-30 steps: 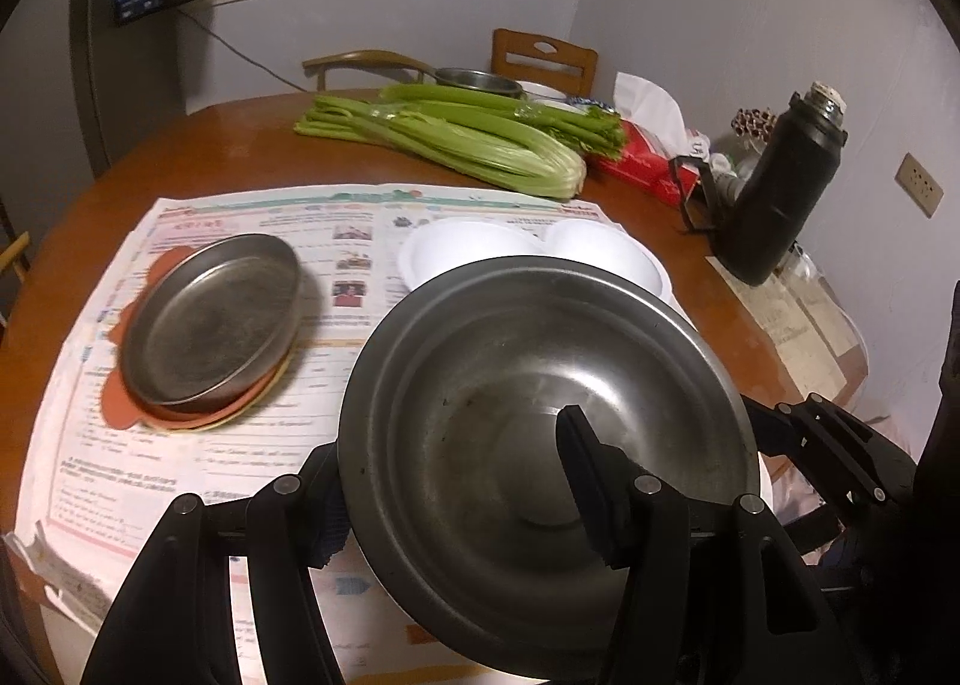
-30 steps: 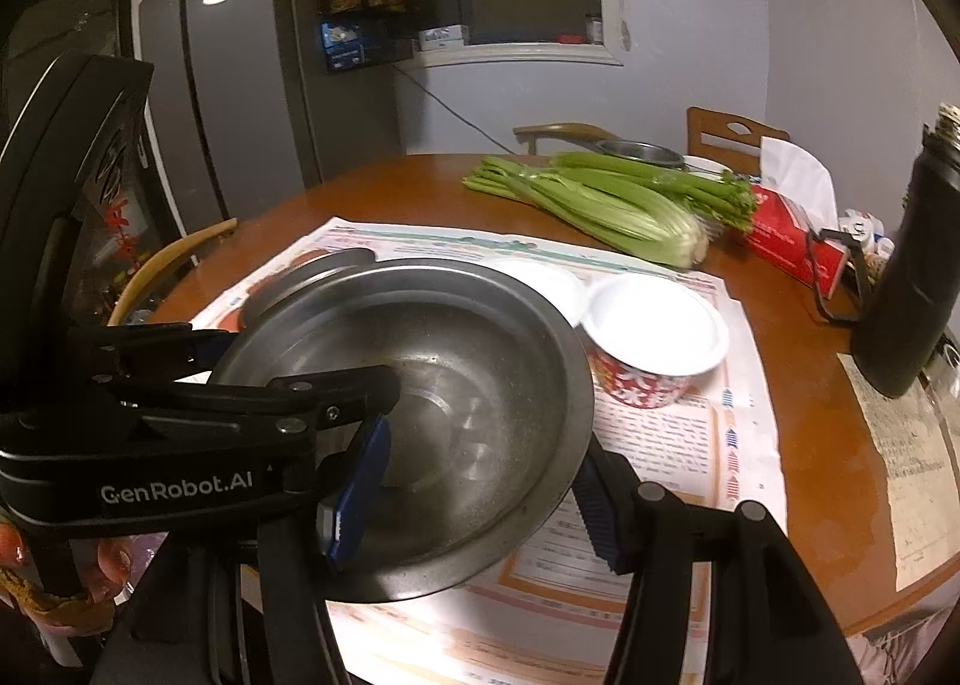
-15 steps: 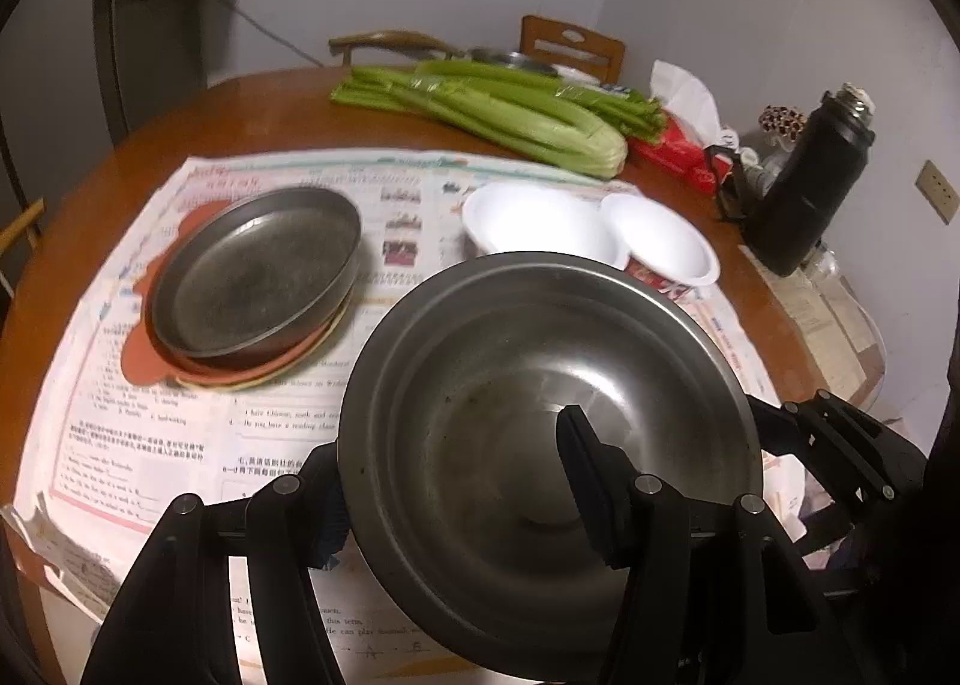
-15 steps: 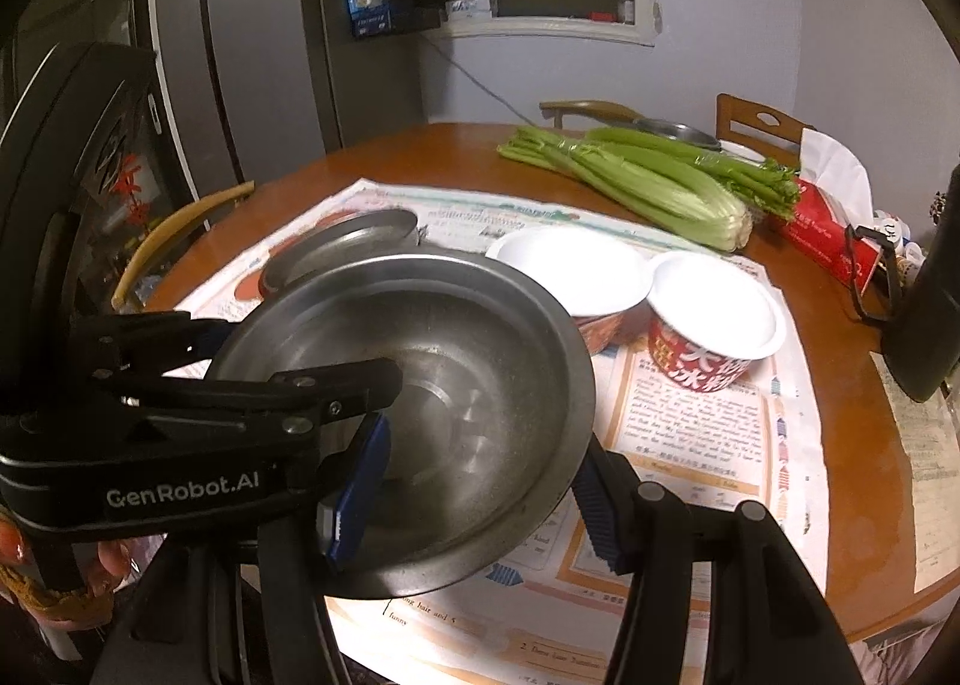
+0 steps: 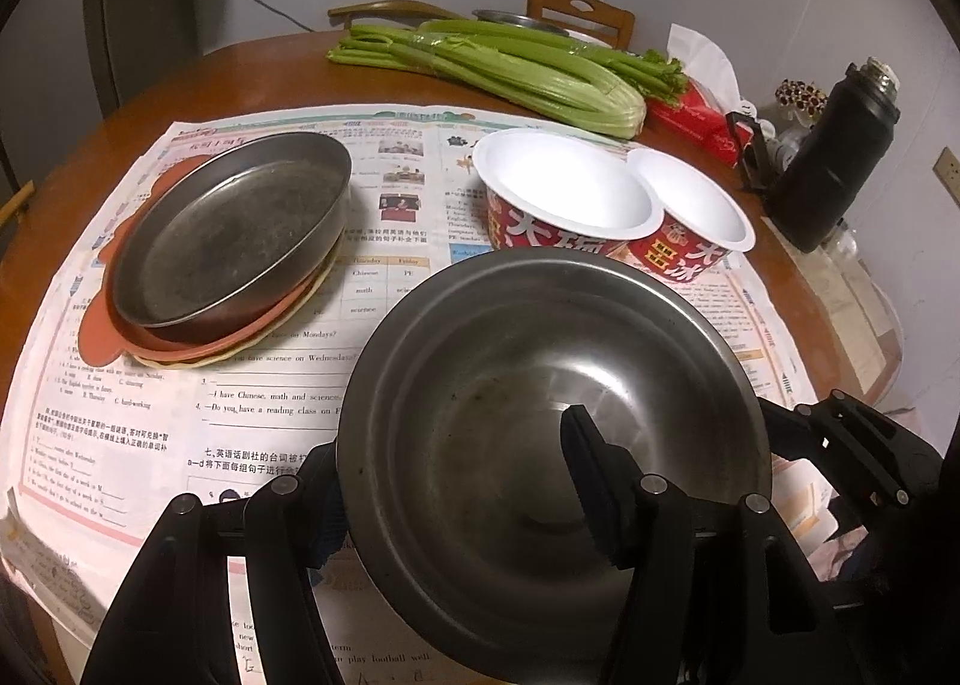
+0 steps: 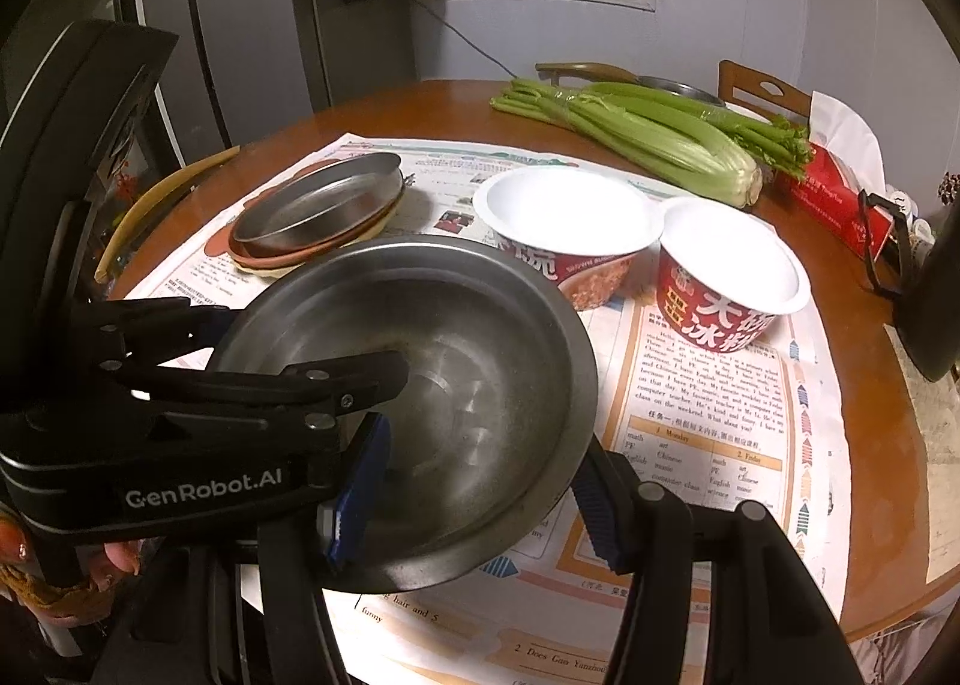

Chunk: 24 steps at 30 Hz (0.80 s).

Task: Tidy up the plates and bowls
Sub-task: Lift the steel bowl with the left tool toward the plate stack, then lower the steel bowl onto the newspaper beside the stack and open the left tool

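Both grippers clamp an empty steel bowl (image 5: 540, 445) above the newspaper's near edge: left gripper (image 5: 450, 481) on its left rim, right gripper (image 6: 480, 481) on its right rim. Beyond stand two empty paper bowls (image 5: 564, 193) and stacked plates (image 5: 228, 241).

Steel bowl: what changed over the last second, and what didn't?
The steel bowl has travelled forward over the newspaper; the paper bowls and plate stack now sit nearer and larger in both views. Unchanged: left gripper and right gripper each stay clamped on the bowl's rim, one finger inside, one outside. Plate stack, paper bowls and celery haven't shifted on the table.
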### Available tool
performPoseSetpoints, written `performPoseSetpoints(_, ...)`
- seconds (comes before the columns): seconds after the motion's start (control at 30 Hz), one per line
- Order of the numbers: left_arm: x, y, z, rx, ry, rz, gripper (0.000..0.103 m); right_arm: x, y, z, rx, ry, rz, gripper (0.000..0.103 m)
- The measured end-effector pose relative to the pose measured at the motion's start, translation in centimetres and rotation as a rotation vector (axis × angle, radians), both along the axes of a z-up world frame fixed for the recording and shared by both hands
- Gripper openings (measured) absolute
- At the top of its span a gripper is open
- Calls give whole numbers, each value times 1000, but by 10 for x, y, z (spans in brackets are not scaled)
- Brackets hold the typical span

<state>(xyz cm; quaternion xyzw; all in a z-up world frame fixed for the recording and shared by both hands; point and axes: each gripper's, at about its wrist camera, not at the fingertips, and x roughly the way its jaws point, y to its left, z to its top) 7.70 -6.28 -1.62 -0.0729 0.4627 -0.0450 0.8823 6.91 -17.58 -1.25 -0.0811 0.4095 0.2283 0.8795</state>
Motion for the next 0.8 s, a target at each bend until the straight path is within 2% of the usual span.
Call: performPoseSetpoints(0.8,3,-4,-14,19,37,5,65,7,0,-16,0,48,12,59)
